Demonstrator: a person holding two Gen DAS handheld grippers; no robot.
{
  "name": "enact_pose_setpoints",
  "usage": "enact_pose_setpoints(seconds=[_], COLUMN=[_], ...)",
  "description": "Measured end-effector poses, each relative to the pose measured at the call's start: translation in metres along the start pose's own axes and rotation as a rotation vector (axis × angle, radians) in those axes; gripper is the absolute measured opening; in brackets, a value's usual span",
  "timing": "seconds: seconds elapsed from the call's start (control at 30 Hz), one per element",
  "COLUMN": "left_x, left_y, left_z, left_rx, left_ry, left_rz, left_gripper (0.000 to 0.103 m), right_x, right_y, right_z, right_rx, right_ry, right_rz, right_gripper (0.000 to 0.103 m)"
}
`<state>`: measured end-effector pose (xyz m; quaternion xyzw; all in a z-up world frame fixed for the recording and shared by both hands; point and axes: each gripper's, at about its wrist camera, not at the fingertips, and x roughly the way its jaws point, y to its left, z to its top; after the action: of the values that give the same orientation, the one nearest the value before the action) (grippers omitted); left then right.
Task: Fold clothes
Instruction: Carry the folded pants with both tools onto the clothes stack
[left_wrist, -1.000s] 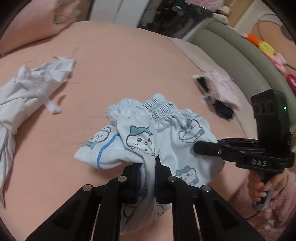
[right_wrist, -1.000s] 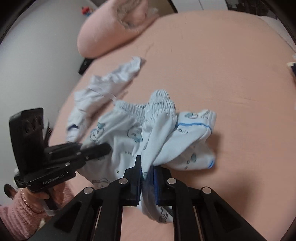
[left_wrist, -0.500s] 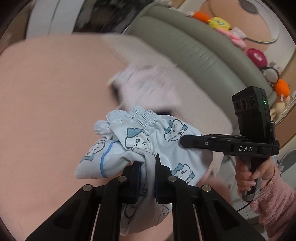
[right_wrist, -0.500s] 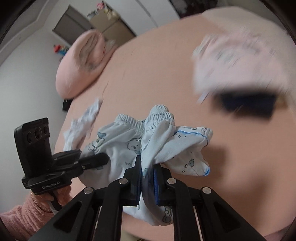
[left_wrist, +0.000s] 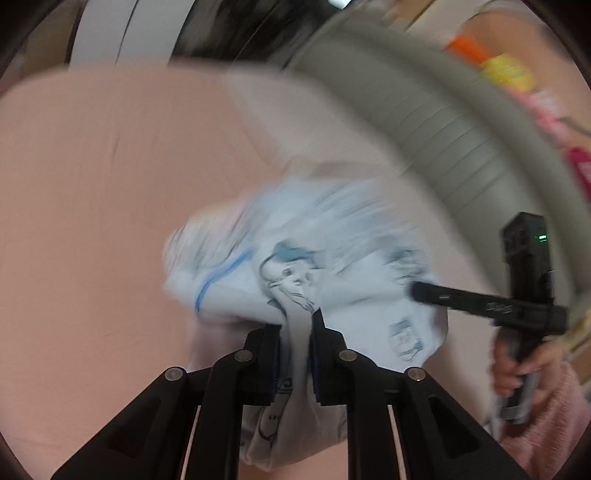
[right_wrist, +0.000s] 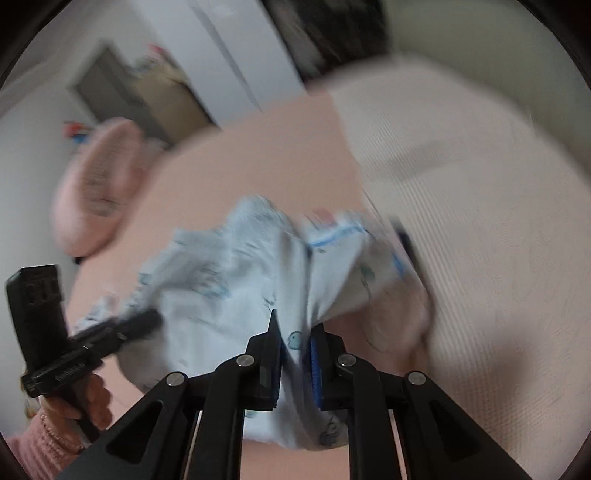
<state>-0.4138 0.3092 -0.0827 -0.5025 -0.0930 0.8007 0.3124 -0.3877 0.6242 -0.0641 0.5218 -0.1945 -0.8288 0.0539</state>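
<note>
The left gripper (left_wrist: 295, 332) is clamped on a fold of the pale blue printed shorts (left_wrist: 306, 266), the cloth running down between its 2 fingers (left_wrist: 264, 354) and hanging below them. Most of the garment bunches up just ahead of and above the fingertips, with a blue piping line on its left side and cartoon faces across the front. In this same view the right gripper (left_wrist: 421, 290) comes in from the right, its tip touching the far edge of the shorts, held by a hand (left_wrist: 517, 373) in a pink fuzzy sleeve.

From the right wrist view, the right gripper (right_wrist: 295, 332) is likewise closed tight on the shorts (right_wrist: 229, 280), a strip of fabric pinched between the blue pads (right_wrist: 316, 354) and trailing under them. The bulk of the cloth spreads forward and to the left, where the left gripper (right_wrist: 147, 319) meets its edge.

The shorts hang above a pink bed sheet (left_wrist: 92, 177), apparently lifted clear of it. A pink pillow (right_wrist: 96, 192) lies far left, a grey-green padded headboard (left_wrist: 443, 122) curves on the right, and a cream blanket (right_wrist: 480, 221) lies beyond the garment. Both views are heavily blurred
</note>
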Motion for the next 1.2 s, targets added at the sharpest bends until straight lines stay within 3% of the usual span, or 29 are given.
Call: enact_pose_setpoints(seconds=[0.03,0.1,0.13,0.2,0.3,0.4,0.43,0.47,0.5,0.6,0.63,0.77,0.93,1.0,1.1,1.2], left_x=[0.007,-0.005,-0.017,-0.046,-0.072,-0.053,-0.043,-0.034,-0.024,0.01,0.011,-0.003,-0.025,-0.009,0.026,0.025], left_y=[0.008,0.008,0.002,-0.015,-0.041,-0.059,-0.064,-0.07,-0.075,-0.066,-0.057,-0.023,-0.051,-0.069,-0.084,-0.073], left_z=[-0.004,-0.008,-0.009,-0.017,-0.024,-0.022,-0.022,-0.021,-0.02,-0.03,-0.032,-0.024,-0.017,-0.015,-0.009,0.01], left_rx=[-0.026,-0.012,0.031,0.139,0.316,0.419,0.45,0.481,0.513,0.632,0.646,0.532,0.499,0.555,0.645,0.544], left_ry=[0.022,-0.008,-0.038,-0.173,-0.315,-0.264,-0.238,-0.211,-0.185,-0.093,-0.079,-0.051,-0.159,-0.146,-0.083,-0.134], left_rz=[-0.017,-0.047,-0.028,0.048,0.155,0.154,0.154,0.154,0.154,0.329,0.363,0.318,0.197,0.217,0.299,0.287], left_gripper=[0.013,0.014,0.018,0.02,0.021,0.033,0.046,0.053,0.054,0.054,0.054,0.06,0.063,0.063,0.063,0.063], right_x=[0.013,0.019,0.015,-0.005,-0.034,-0.045,-0.038,-0.026,-0.012,0.03,0.035,0.032,0.007,0.006,0.027,0.039], right_y=[-0.013,-0.024,-0.026,-0.022,-0.005,0.028,0.04,0.052,0.061,0.067,0.062,0.043,0.06,0.075,0.097,0.097], right_z=[-0.004,-0.014,-0.017,-0.019,-0.018,-0.021,-0.021,-0.021,-0.019,-0.02,-0.02,-0.015,-0.012,-0.01,-0.005,0.011], right_rx=[0.033,0.059,0.059,0.036,-0.013,-0.11,-0.144,-0.172,-0.196,-0.215,-0.206,-0.135,-0.124,-0.142,-0.216,-0.202], right_ry=[0.032,0.019,-0.006,-0.084,-0.168,-0.246,-0.231,-0.201,-0.164,-0.063,-0.054,-0.071,-0.161,-0.18,-0.131,-0.134], right_rz=[0.006,0.06,0.077,0.073,-0.049,-0.064,-0.051,-0.056,-0.072,-0.134,-0.141,-0.086,-0.093,-0.095,-0.167,-0.23], right_gripper=[0.016,0.021,0.021,0.022,0.022,0.022,0.022,0.022,0.022,0.022,0.021,0.016,0.022,0.038,0.04,0.04])
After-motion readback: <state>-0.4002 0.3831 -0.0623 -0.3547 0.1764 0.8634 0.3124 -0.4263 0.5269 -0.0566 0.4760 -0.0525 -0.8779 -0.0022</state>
